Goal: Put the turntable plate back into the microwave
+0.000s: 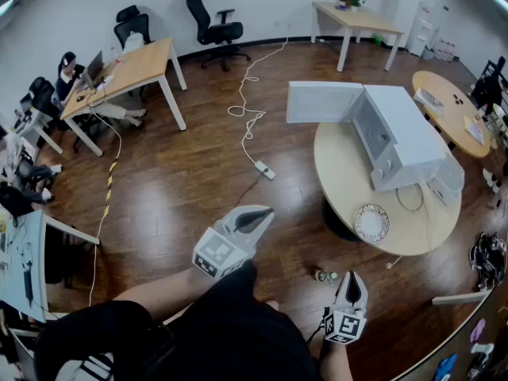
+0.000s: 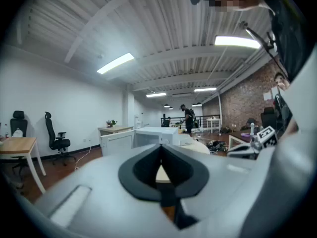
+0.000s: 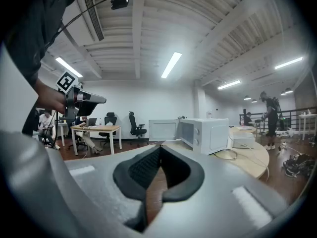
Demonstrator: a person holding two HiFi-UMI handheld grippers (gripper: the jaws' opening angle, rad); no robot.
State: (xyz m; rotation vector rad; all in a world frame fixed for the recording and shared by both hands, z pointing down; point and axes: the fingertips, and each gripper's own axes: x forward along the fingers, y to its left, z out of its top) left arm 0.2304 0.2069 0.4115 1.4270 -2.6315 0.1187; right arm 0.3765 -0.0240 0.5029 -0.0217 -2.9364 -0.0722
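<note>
**Both grippers empty, plate waiting on the table**

Nearest the person, the left gripper and the right gripper hang over bare wooden floor. Each has its jaws pressed together on nothing, as both gripper views confirm. Neither is close to the round table.

Further out, the turntable plate lies flat near the table's near edge, well apart from both tools. The right gripper view shows it low on the tabletop in front of the microwave. Beyond the plate, the microwave stands with its door swung wide, so the cavity is open to receive it.

The plate looks like a stiff, smooth disc of glass or ceramic with a patterned rim, so it is probably fairly heavy for its thickness, slick, and liable to chip or break if dropped. Lying flat, it offers only its rim. The best hold is likely a pinch across the rim on the side nearest the table edge, with the plate kept level on the way in.
</note>
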